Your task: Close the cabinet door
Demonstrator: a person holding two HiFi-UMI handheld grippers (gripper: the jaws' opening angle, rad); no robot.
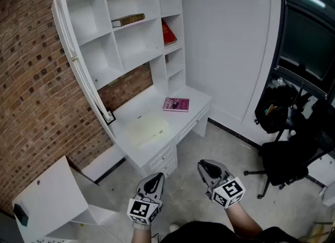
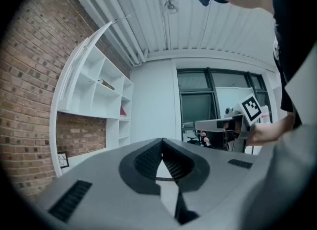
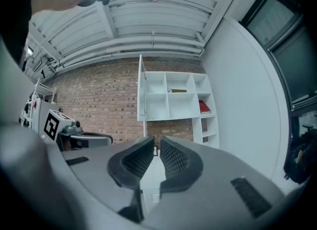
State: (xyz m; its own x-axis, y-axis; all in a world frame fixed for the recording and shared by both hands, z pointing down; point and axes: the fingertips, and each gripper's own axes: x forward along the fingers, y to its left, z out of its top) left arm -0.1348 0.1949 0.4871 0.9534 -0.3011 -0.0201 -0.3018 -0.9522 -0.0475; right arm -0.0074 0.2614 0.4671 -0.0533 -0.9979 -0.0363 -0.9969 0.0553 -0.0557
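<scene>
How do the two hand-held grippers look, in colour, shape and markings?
Both the left gripper and the right gripper have smooth grey bodies that narrow toward the tip. Their fingers are lined with black ribbed pads. Each gripper bears a white cube with black square markers at its rear end.

Both grippers are held level, side by side at the bottom centre of the head view and pointing up-frame, with the left gripper (image 1: 155,178) a little lower than the right gripper (image 1: 205,166). The left gripper's jaws are pressed together at the tips, empty. The right gripper's jaws stand almost together with a thin slit between them, also empty, and a bare forearm (image 1: 244,219) runs back from it to the bottom edge.
</scene>
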